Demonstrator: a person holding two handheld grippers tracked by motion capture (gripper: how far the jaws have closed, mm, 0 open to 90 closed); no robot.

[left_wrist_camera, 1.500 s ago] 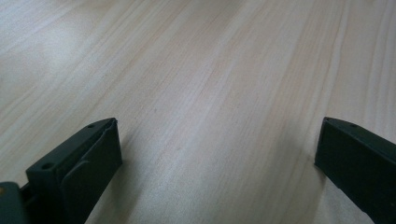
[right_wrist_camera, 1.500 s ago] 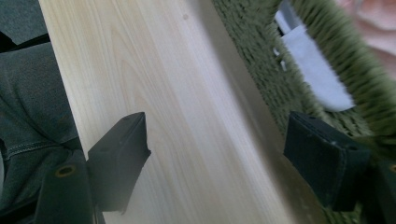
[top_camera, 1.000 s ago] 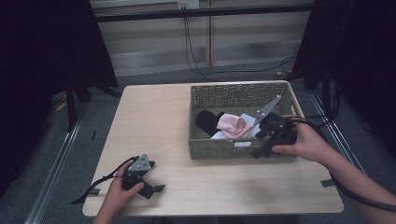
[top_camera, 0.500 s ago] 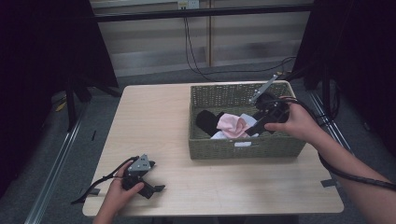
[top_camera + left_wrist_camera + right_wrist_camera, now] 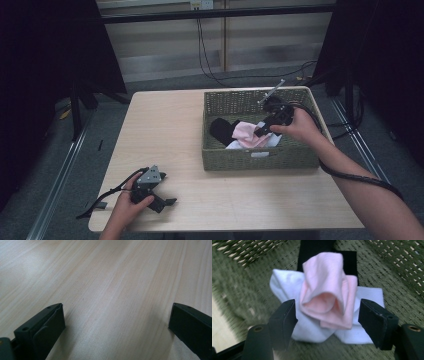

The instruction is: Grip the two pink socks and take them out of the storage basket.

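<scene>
Pale wood grain covers the counter (image 5: 200,150), and on its far right part stands a green woven basket (image 5: 260,159), taken here as the landmark. Inside the basket, toward its left half, lies a pink cloth (image 5: 329,290) rolled loosely on top of a white cloth (image 5: 287,287), with a black cloth (image 5: 222,129) just behind them toward the basket's left wall.

From the basket's right side, the right hand-held gripper (image 5: 263,129) reaches in over the rim, tilted down toward the cloths. In the right gripper view its jaws stand apart on either side of the pink cloth; they have just been closing, yet the fingers (image 5: 284,317) do not press on the fabric, and a gap shows on both sides. The pink cloth sits between and slightly beyond the jaw tips, resting on the white cloth on the basket floor.

Well away from the basket, at the counter's near left corner, the left hand-held gripper (image 5: 165,202) rests low on the wood with its jaws spread wide and nothing between them but bare counter.
</scene>
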